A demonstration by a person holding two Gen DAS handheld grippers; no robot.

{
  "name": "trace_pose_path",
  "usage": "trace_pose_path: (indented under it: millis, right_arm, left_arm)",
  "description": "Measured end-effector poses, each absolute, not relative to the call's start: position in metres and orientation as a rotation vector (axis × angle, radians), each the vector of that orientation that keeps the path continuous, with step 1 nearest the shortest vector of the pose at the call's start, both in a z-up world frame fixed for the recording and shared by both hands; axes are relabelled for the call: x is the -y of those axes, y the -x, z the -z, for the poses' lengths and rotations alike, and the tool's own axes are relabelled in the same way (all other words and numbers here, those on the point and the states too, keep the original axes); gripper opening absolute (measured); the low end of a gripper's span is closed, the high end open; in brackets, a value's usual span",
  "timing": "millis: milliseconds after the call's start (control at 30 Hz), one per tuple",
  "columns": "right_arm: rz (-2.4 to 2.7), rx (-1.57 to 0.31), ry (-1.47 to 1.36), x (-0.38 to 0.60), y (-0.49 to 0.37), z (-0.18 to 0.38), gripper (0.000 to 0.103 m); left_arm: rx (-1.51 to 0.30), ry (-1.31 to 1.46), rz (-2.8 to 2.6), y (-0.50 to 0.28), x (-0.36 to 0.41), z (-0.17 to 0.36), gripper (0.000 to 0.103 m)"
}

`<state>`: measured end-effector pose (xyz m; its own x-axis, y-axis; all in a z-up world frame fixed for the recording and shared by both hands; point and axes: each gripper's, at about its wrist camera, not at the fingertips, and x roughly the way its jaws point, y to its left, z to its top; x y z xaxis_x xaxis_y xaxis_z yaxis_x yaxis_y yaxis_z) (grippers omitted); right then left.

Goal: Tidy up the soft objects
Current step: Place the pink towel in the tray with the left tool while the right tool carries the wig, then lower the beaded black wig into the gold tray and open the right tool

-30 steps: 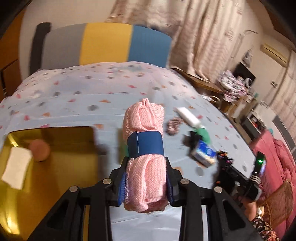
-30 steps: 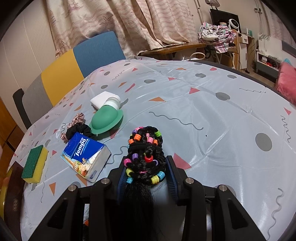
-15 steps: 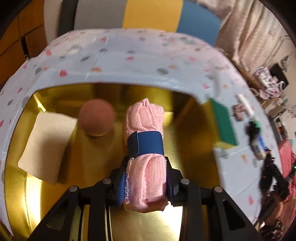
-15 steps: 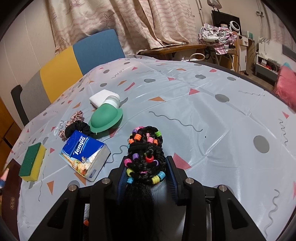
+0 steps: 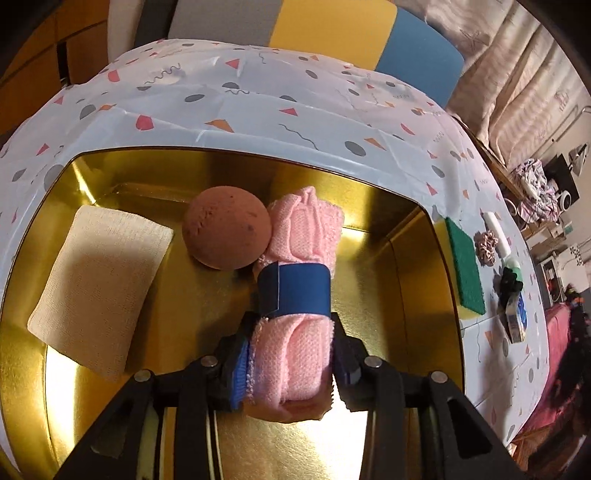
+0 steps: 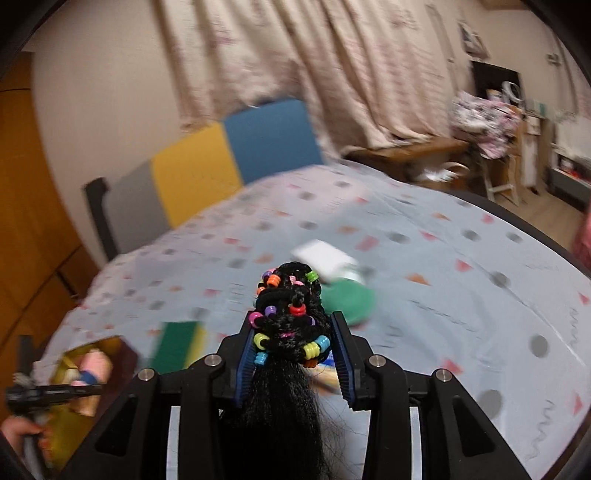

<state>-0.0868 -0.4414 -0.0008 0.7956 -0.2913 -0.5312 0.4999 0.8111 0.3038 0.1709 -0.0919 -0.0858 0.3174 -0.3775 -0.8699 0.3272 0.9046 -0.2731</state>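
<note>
My left gripper [image 5: 291, 365] is shut on a rolled pink towel [image 5: 299, 258] with a blue band. It holds the roll inside the gold tray [image 5: 406, 280], its far end against a brown ball [image 5: 226, 228]. A folded cream cloth [image 5: 101, 280] lies at the tray's left. My right gripper [image 6: 293, 356] is shut on a black hairpiece with coloured beads [image 6: 290, 317], held above the table. The tray [image 6: 70, 363] and the left gripper show blurred at the lower left of the right wrist view.
A green and yellow sponge [image 5: 463, 273] lies right of the tray on the patterned tablecloth [image 5: 258, 99]. Beyond it are a pink scrunchie [image 5: 485, 247], a black scrunchie [image 5: 509, 284], a tissue pack [image 5: 517, 317] and a green brush [image 6: 349, 299]. A colour-block chair [image 5: 332, 26] stands behind.
My left gripper has carried the pink towel from above the table down into the tray, next to the ball. My right gripper has lifted and swung left with the hairpiece.
</note>
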Motion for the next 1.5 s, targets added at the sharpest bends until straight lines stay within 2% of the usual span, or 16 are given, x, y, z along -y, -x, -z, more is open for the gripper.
trace_pose_path:
  millis: [200, 567, 733, 1000, 1367, 1400, 1433, 1500]
  right_arm:
    - [0.283, -0.486, -0.455, 0.388, 0.058, -0.022, 0.038]
    - [0.055, -0.585, -0.387, 0.292, 0.006, -0.014, 0.038]
    - [-0.012, -0.642, -0.395, 0.257, -0.018, -0.006, 0.038]
    - [0.022, -0.775, -0.354, 0.222, -0.069, 0.013, 0.038]
    - [0.153, -0.859, -0.185, 0.197, -0.129, 0.039, 0.04]
    - [0.166, -0.859, -0.166, 0.196, -0.13, 0.04, 0.048]
    - [0.171, -0.856, -0.156, 0.197, -0.131, 0.04, 0.063]
    - [0.174, -0.829, -0.161, 0.199, -0.127, 0.035, 0.078]
  left_arm:
    - [-1.182, 0.073, 0.438, -0.167, 0.081, 0.085, 0.05]
    - [-1.019, 0.114, 0.509, -0.109, 0.062, 0.054, 0.05]
    - [-1.012, 0.175, 0.543, -0.093, 0.053, 0.051, 0.05]
    - [-0.938, 0.245, 0.447, -0.101, 0.027, 0.033, 0.05]
    - [-0.947, 0.321, 0.369, -0.112, -0.001, 0.039, 0.05]
    - [-0.948, 0.316, 0.372, -0.111, 0.001, 0.039, 0.05]
    - [-0.951, 0.312, 0.378, -0.111, 0.002, 0.041, 0.05]
    - [-0.959, 0.304, 0.386, -0.109, 0.007, 0.043, 0.05]
